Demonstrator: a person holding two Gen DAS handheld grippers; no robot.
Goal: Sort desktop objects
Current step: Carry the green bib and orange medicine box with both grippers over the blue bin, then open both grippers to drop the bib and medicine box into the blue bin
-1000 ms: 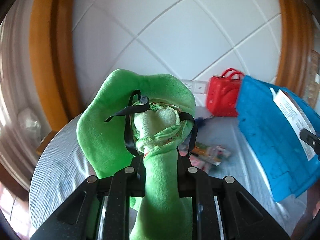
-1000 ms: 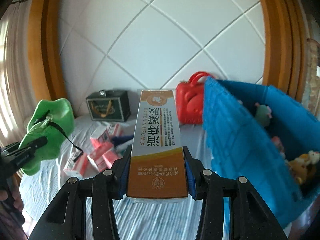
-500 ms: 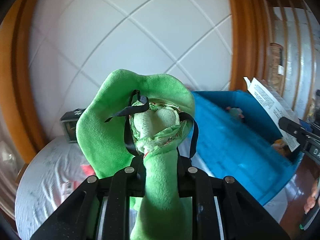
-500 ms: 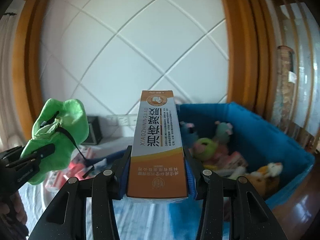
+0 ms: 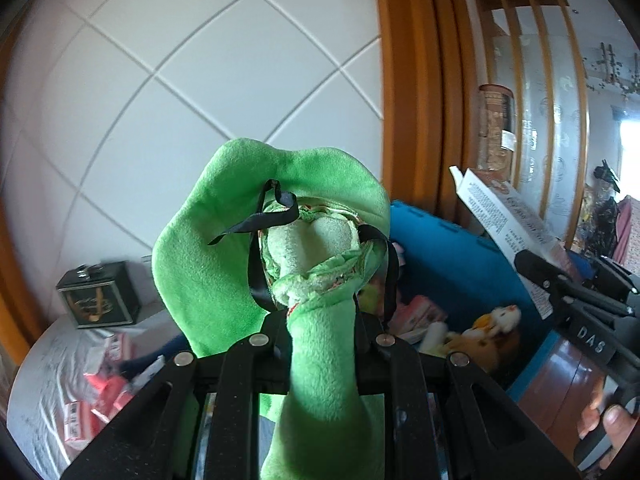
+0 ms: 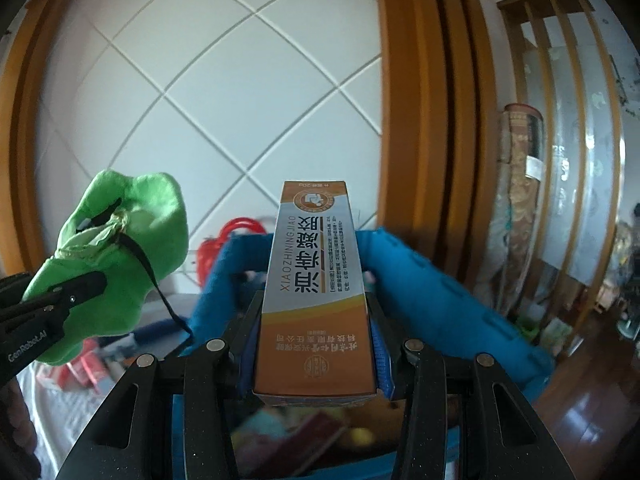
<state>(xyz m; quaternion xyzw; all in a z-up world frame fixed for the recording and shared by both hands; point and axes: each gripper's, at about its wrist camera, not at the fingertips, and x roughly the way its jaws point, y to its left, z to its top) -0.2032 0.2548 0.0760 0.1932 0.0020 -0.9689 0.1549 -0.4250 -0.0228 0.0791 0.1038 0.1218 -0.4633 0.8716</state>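
Both loads were on their way to the blue bin [image 6: 440, 300], the carry step of the sort. The left tool [image 5: 322, 316] was clamped tight on the narrow neck of a green plush [image 5: 248, 240], which hung short of the bin's near wall. The right tool [image 6: 316, 320] gripped a long carton [image 6: 314, 280] by its sides, held above the bin's open mouth. The likely next move was a release over the bin — each tool would need to be past the rim before parting, or the load would land on the worktop [image 5: 48, 380] beside it.

The plush was soft fleece, floppy, with a thin black ribbon [image 5: 260, 226] looped across its gathered end; it would sag and could snag. The carton was stiff printed card, orange and white, square-edged. The bin's walls looked like padded foam — inside lay more plush toys and small packets.
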